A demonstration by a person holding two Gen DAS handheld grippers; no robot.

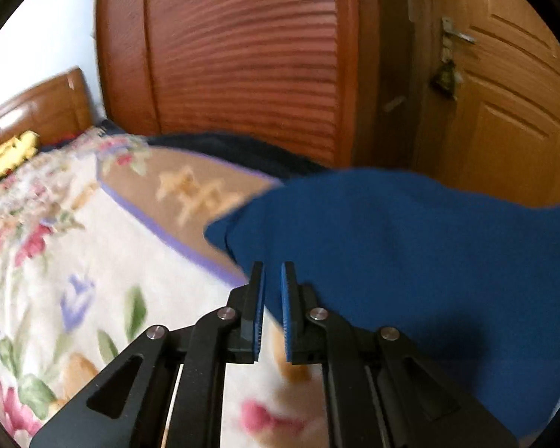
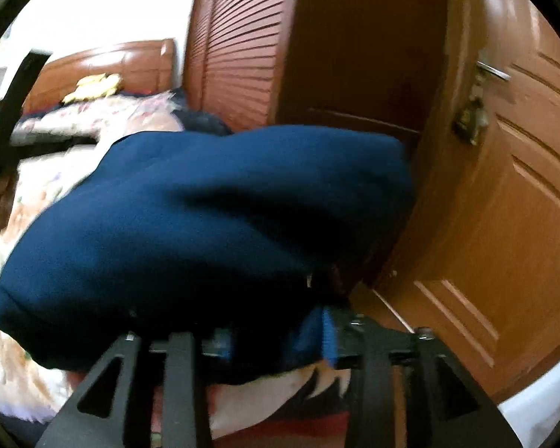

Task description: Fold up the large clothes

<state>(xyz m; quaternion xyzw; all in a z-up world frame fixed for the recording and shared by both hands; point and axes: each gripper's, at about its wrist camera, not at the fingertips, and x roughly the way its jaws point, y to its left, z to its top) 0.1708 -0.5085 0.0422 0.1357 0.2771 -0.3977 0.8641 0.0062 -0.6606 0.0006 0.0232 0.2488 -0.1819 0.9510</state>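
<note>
A dark blue garment lies folded on the floral blanket that covers the bed. In the left wrist view its left corner sits just beyond my left gripper. That gripper's blue pads stand a narrow gap apart with nothing pinched between them. In the right wrist view the blue garment fills the middle and drapes over my right gripper. The right finger's blue pad shows at the cloth's edge, while the left finger is hidden under the fabric. The jaws stand well apart, and the cloth lies loose over them.
A brown louvred wardrobe door stands behind the bed. To its right is a wooden room door with a metal handle. The wooden headboard and a yellow item are at the far left. Another dark cloth lies along the bed's far edge.
</note>
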